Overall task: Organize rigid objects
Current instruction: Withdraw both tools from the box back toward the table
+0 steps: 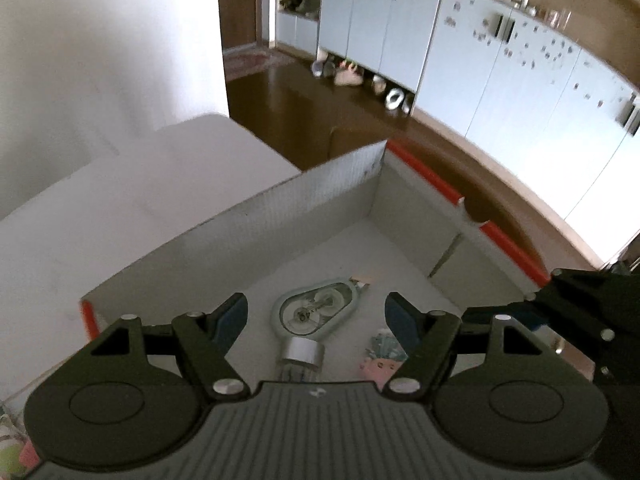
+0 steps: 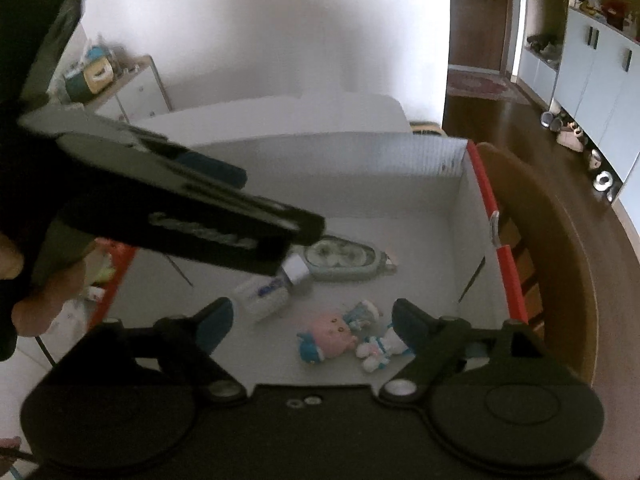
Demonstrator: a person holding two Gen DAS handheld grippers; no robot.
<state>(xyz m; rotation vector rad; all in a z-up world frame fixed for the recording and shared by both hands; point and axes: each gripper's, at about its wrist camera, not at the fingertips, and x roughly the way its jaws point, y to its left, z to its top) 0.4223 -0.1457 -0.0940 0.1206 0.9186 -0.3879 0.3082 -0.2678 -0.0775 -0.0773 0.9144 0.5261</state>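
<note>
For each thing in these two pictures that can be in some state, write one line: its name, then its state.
Left gripper: open, holding nothing.
Right gripper: open, holding nothing.
Box: open at the top, things inside.
Correction tape: lying flat on the box floor.
Small bottle: lying on its side, silver cap on.
Toy figures: lying on the box floor.

Box (image 2: 476,216): white walls, red-orange rim. Inside it: pale-green tape dispenser (image 2: 344,258); pink-and-blue figurine (image 2: 332,338); silver-capped clear bottle (image 2: 268,294).
</note>
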